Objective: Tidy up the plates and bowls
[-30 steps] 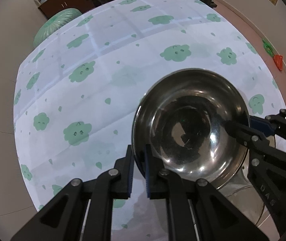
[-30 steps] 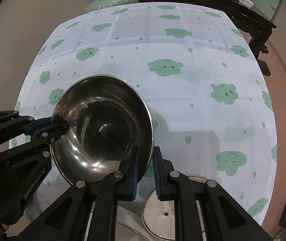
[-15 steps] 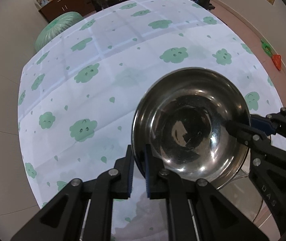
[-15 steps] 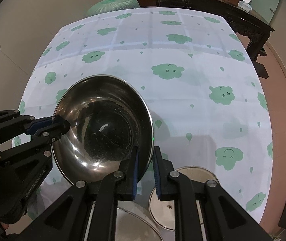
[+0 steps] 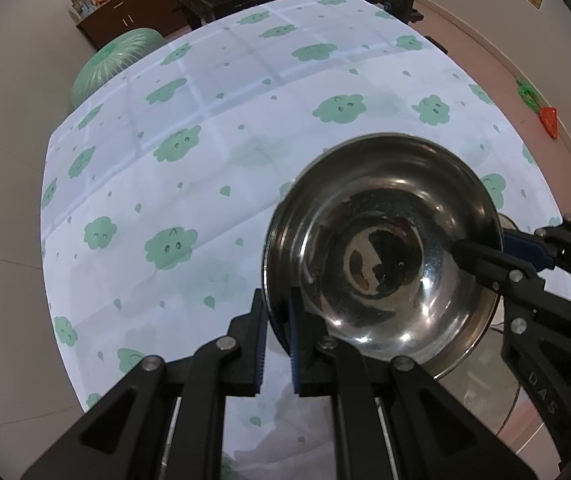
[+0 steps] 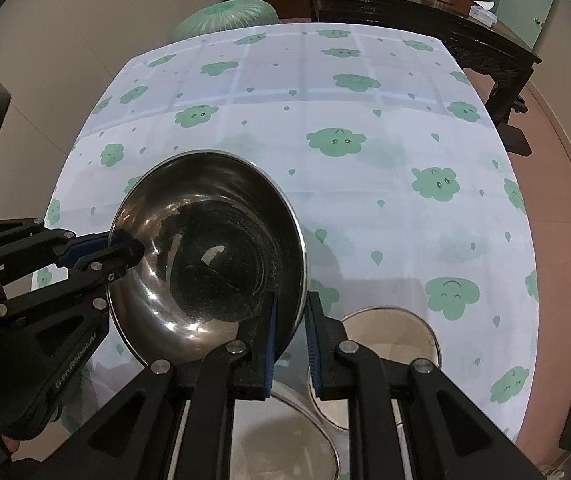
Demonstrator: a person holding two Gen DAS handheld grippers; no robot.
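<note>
Cloud-print worktop [image 5: 213, 152], steel bowl [image 5: 381, 252] carried above it by both grippers.
Left gripper [image 5: 276, 322] and right gripper [image 6: 290, 330] each have jaws pinched narrow on opposite rim edges; keep both level and matched so the bowl doesn't tip, clearing the pale bowl [image 6: 389, 332] just beyond the right jaws.

1. bowl [image 5: 381, 264]: shiny silver steel, dark mirror-like inside.
2. bench cloth [image 5: 213, 128]: white, faint pale checks, green smiling clouds and small green drops.
3. left gripper [image 5: 276, 332]: black, with blue pads.
4. right gripper [image 6: 290, 344]: black, blue pads.
5. floor [image 6: 557, 168]: reddish-brown.
</note>
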